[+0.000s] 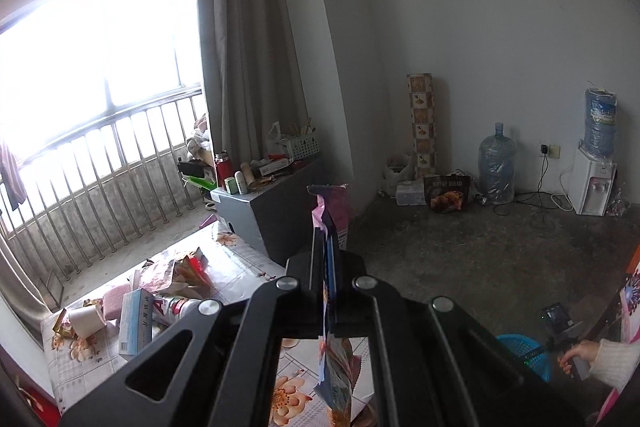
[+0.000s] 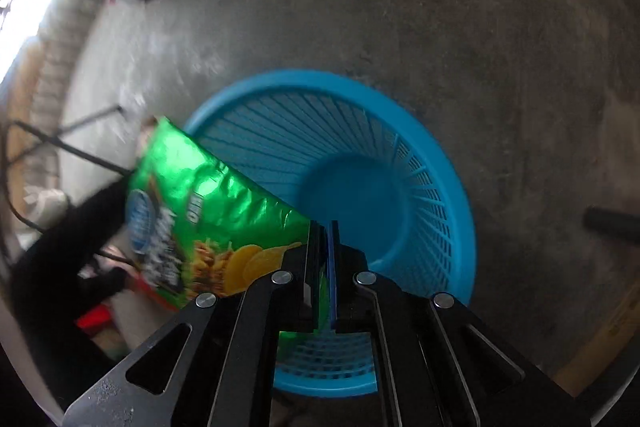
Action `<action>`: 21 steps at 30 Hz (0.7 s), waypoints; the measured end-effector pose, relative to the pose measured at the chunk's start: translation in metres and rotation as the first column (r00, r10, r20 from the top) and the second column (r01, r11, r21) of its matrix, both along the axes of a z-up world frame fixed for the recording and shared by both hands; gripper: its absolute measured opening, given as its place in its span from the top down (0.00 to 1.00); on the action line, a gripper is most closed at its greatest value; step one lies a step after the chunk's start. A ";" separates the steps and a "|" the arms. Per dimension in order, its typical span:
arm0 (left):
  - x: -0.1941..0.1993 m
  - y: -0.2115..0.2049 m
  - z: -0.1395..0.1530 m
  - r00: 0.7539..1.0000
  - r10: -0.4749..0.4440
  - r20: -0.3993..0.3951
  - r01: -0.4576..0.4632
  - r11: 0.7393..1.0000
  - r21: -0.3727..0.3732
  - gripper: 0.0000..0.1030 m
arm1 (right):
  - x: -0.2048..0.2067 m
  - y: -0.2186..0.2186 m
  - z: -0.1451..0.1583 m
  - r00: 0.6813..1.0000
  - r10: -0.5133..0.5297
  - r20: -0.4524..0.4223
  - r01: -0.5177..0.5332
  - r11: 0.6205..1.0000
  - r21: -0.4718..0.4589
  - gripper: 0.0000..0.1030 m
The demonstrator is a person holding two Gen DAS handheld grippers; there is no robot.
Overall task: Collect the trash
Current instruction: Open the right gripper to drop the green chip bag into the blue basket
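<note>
The right gripper [image 2: 325, 227] points almost straight down over the blue basket [image 2: 436, 195], which stands on the bare concrete floor [image 2: 400, 7] with its mouth open and its bottom empty. Its jaws stand nearly together with the edge of a green chip bag [image 2: 208, 203] pinched between them. The bag's long axis runs up and to the left from the fingers, so most of it hangs over the basket's left rim and partly outside it, while the pinched corner sits over the opening. My reading is that the drop turns on this: released here, the bag may tip onto the rim rather than fall clean inside, so a nudge toward the middle of the basket would help. This view is smeared, so fine detail at the pads is hard to tell.

The left gripper [image 1: 325, 227] is over by the table [image 1: 240, 267], well away from the basket and pointing slightly downward across the room. It is closed tight on a thin pink and blue wrapper [image 1: 334, 359], held edge-on, with one end sticking up past the fingertips and the rest dangling below. From there the basket shows low at the right, beside the person's hand [image 1: 576, 357] on the other tool; nothing stands between. More litter stays on the table: a white paper cup [image 1: 86, 321], a light blue carton [image 1: 134, 323] and crumpled wrappers [image 1: 176, 273].
</note>
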State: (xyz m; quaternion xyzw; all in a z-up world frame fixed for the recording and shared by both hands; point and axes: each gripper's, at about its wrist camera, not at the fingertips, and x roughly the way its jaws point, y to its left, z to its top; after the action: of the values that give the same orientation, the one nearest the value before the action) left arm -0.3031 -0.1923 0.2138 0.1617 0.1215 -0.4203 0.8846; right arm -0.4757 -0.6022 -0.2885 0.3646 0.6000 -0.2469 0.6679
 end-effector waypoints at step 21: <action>0.024 0.004 -0.020 0.999 0.022 -0.049 -0.021 1.000 0.016 0.98 | 0.096 0.090 0.052 0.896 0.443 -0.019 -0.432 0.861 -0.267 0.57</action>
State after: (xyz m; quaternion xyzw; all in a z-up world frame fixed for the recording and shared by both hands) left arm -0.2788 -0.1885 0.1936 0.1570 0.1482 -0.4137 0.8844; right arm -0.3801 -0.5126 -0.2370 0.1316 0.6142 -0.1589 0.7617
